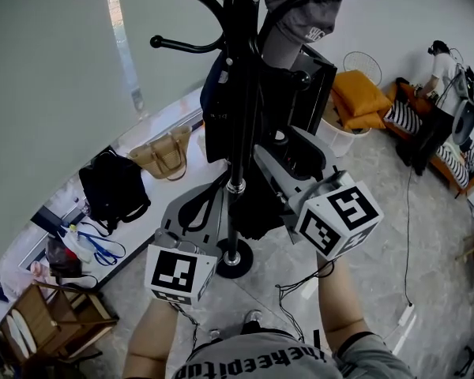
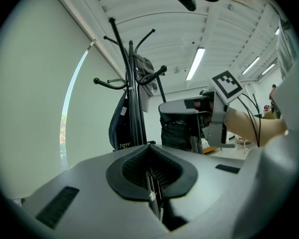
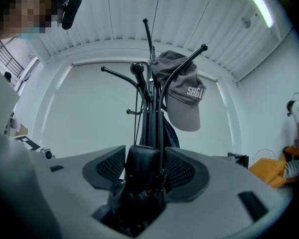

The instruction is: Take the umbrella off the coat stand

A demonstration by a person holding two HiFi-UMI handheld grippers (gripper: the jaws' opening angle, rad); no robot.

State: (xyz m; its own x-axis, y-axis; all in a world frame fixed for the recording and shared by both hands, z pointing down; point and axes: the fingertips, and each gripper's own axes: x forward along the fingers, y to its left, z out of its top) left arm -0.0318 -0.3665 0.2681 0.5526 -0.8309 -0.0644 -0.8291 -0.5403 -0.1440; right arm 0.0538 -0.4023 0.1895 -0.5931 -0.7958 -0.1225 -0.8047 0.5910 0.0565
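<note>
The black coat stand [image 1: 235, 93] rises in front of me, with a grey cap [image 1: 300, 18] and a dark blue bag [image 1: 213, 85] on its hooks. My right gripper [image 1: 283, 147] reaches level toward the pole. In the right gripper view its jaws [image 3: 144, 171] stand wide, and the black folded umbrella [image 3: 139, 176] sits between the pads, which do not press on it. The stand [image 3: 150, 108] and cap [image 3: 187, 93] lie just beyond. My left gripper [image 1: 209, 192] hangs lower left of the pole, shut [image 2: 152, 176] with nothing held.
A tan handbag [image 1: 164, 155] and a black bag [image 1: 114, 184] lie by the wall at left. A wooden chair [image 1: 51, 318] stands lower left. Orange cushions [image 1: 359, 93] and a person [image 1: 442, 61] are far right. A cable [image 1: 407, 235] crosses the floor.
</note>
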